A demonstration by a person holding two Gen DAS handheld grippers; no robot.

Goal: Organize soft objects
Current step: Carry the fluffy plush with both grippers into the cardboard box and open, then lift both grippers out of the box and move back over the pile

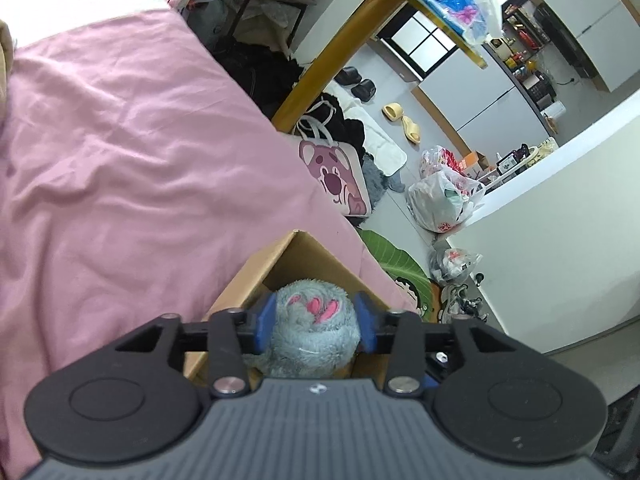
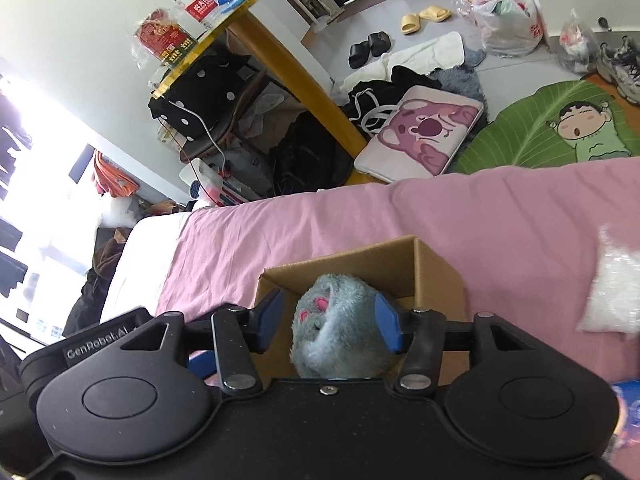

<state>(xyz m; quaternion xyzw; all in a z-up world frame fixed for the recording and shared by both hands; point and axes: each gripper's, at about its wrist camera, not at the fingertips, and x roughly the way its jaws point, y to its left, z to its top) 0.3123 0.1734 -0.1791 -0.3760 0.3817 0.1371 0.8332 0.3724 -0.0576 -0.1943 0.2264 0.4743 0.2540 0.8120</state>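
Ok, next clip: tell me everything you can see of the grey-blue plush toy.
The plush toy is a rounded lump of shaggy grey-blue fur with pink paw-pad markings on its top. It sits at the open cardboard box on the pink bedsheet, partly over the opening; its underside is hidden. The left gripper holds it, a blue pad on each side. In the right wrist view the right gripper brackets it: one pad touches, the other stands apart.

A lived-in bedroom at home: pink-sheeted bed (image 1: 120, 140), slippers (image 2: 424, 18) and clothes (image 2: 384, 84) on the floor.
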